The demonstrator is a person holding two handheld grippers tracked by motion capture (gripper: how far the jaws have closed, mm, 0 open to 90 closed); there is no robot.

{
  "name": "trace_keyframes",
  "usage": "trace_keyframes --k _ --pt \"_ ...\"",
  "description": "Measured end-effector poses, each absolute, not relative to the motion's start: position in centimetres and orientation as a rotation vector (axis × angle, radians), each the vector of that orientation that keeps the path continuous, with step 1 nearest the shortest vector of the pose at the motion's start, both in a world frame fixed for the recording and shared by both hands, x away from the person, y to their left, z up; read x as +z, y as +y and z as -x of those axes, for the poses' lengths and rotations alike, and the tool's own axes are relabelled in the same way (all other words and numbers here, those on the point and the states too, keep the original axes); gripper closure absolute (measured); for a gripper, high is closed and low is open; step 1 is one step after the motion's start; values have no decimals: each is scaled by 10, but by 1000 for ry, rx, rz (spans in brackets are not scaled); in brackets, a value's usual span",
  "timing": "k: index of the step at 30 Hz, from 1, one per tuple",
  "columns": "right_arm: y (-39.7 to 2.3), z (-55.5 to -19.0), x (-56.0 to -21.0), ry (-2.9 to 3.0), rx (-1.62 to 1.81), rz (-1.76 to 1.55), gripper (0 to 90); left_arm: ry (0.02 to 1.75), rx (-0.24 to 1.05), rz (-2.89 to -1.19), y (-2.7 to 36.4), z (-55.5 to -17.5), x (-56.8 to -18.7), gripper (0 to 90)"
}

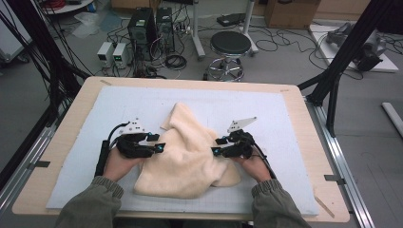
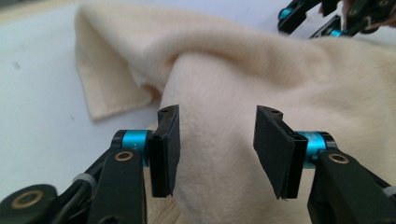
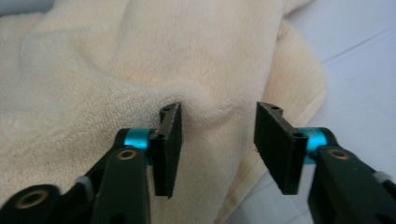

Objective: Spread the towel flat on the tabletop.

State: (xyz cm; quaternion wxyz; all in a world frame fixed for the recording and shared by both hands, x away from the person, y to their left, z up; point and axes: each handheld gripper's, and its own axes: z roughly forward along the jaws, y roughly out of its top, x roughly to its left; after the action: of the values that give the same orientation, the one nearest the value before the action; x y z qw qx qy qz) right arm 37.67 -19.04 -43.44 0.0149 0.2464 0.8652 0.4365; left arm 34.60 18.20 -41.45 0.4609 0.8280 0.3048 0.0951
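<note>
White-padded desk [image 1: 285,123] carries a crumpled cream towel [image 1: 190,156]. Left tongs [image 1: 158,142] and right tongs [image 1: 217,146] flank it, jaws apart, unclamped. Next: grip opposite edges.

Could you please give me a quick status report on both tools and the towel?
Left tool open, at the towel's left edge. Right tool open, at its right edge. Cream towel crumpled on the white mat, not gripped. Nothing in the way.

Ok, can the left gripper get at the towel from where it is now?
Probably yes. The left gripper is at the towel's left edge with its jaws apart, and in the left gripper view the fabric lies right behind them with nothing between.
</note>
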Motion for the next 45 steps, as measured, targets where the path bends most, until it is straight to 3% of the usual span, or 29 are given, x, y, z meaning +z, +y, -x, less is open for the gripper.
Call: trace_keyframes --k 3,4,8,17,25,28,31,35,39,45 --pt "-187 -374 -438 2749 1394 -706 780 744 183 -2078 180 -347 -419 755" --pt "-185 -372 -437 2758 1392 -682 814 734 197 -2095 179 -345 -417 812" --pt "-188 -359 -421 2741 1380 -625 844 719 243 -2081 182 -332 -406 839" --pt "-215 -296 -381 2628 1457 -531 849 631 274 -2000 202 -271 -383 844" --pt "-204 -239 -395 2707 1463 -455 845 589 223 -2048 213 -220 -390 844" --pt "-197 -231 -402 2740 1465 -423 777 581 209 -2054 216 -216 -392 826" --pt "-199 -234 -393 2696 1493 -435 684 570 213 -2029 216 -220 -387 733" --pt "-209 -250 -376 2602 1517 -463 658 568 232 -1975 212 -236 -377 663" --pt "-215 -275 -374 2561 1528 -527 646 556 263 -1953 203 -255 -370 638" --pt "-210 -313 -398 2578 1422 -616 638 581 311 -1976 183 -289 -382 620"
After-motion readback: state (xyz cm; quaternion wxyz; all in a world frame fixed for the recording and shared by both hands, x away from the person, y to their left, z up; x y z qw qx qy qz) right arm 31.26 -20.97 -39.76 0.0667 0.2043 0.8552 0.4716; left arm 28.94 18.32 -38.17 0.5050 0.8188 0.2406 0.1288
